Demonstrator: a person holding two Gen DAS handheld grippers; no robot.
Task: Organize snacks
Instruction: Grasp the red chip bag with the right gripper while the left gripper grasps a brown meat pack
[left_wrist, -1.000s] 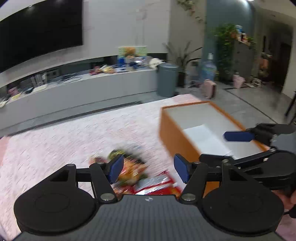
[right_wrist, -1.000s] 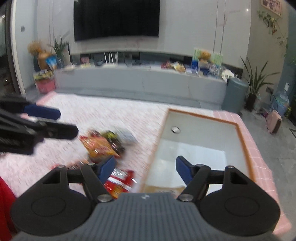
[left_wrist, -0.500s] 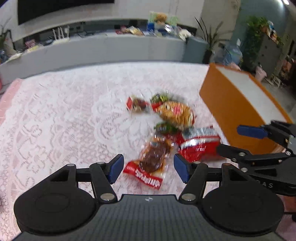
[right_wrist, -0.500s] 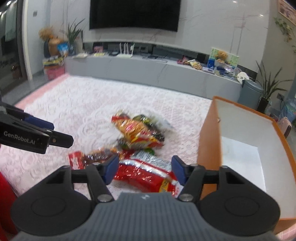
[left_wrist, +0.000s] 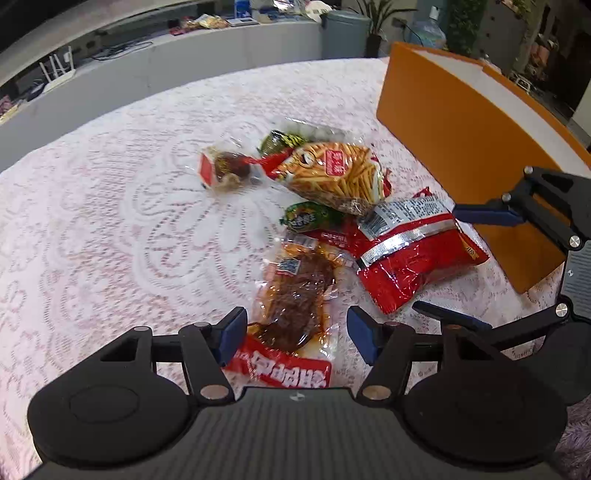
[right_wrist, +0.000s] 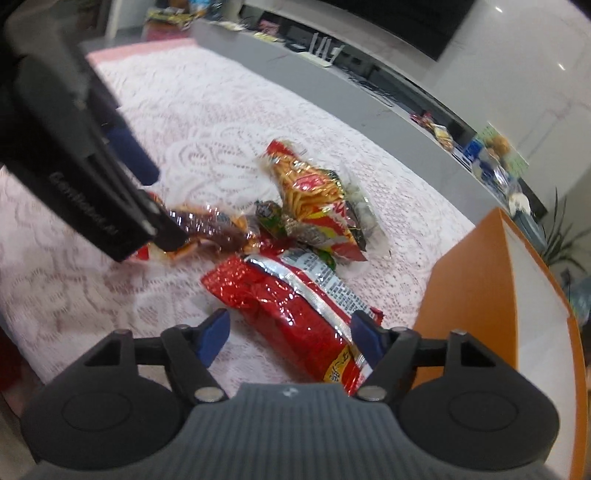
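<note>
A pile of snack packets lies on the pink lace cloth (left_wrist: 110, 221). My left gripper (left_wrist: 296, 336) hangs open just above the brown meat packet (left_wrist: 295, 295), its pads on either side and not touching. The right gripper (right_wrist: 290, 334) straddles the near end of the red foil bag (right_wrist: 291, 306), jaws opening, pads clear of it. From the left wrist that gripper (left_wrist: 465, 264) shows at the bag's right end (left_wrist: 406, 254). A fries bag (left_wrist: 332, 173), two small green sweets (left_wrist: 310, 218) and a round wrapped snack (left_wrist: 225, 170) lie behind. The left gripper (right_wrist: 151, 195) shows upper left.
An orange box (left_wrist: 461, 122) with a white inside stands open on the right of the pile (right_wrist: 480, 295). Beyond the table runs a grey bench (left_wrist: 184, 55) with clutter, a grey bin (left_wrist: 343, 33) and a plant.
Both grippers have dropped and tilted down onto the snack pile. The right one rolled and moved from over the box to the red bag, narrowing and then widening its jaws.
</note>
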